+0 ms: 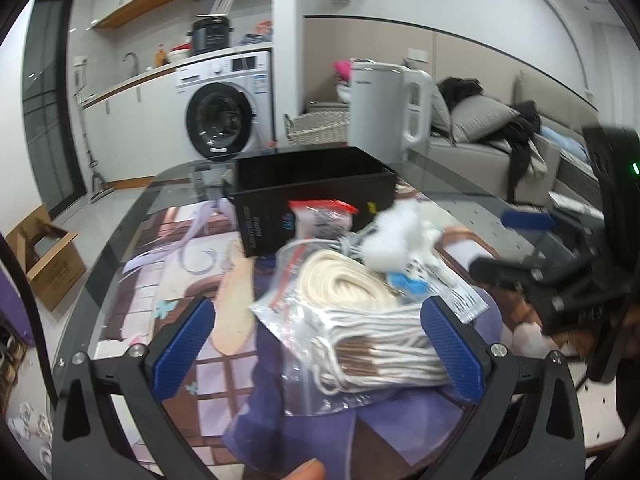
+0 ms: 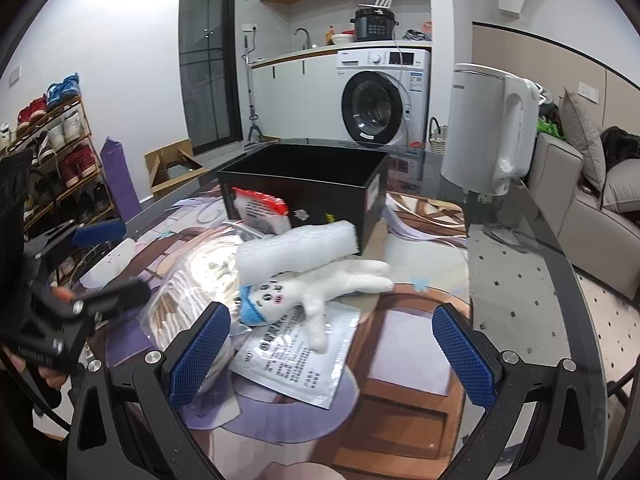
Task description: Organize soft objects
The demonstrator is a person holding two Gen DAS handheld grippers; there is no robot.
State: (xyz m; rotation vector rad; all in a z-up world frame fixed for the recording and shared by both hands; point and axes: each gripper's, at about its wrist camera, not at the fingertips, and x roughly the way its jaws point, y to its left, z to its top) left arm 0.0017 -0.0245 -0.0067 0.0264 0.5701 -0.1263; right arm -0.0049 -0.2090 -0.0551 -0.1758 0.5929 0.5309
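- Little is looking done: the box (image 2: 304, 184) at centre frame is showing no contents from here (its floor is hidden).
- Rope (image 1: 360, 320), plush (image 2: 320, 296), foam roll (image 2: 296, 252) and packet (image 2: 262, 210) are all lying on the desk (image 2: 520, 320), low centre, in front of the box.
- Left claw (image 1: 316, 348) is gaping apart around the rope; right claw (image 2: 332, 356) is gaping apart, empty, framing the plush.
- Motion blur is smearing the left view's pile.

Colours here: both hand-held grippers have black frames with blue cross-hatched pads (image 2: 202, 354). The open cardboard box (image 2: 304, 188) at the far end is black, with a red-topped white packet (image 2: 264, 212) leaning on it. The soft plush toy (image 2: 320, 292) is white with a blue band, the bagged rope coil (image 1: 360, 320) cream, and the counter mat (image 2: 400, 360) purple and brown.
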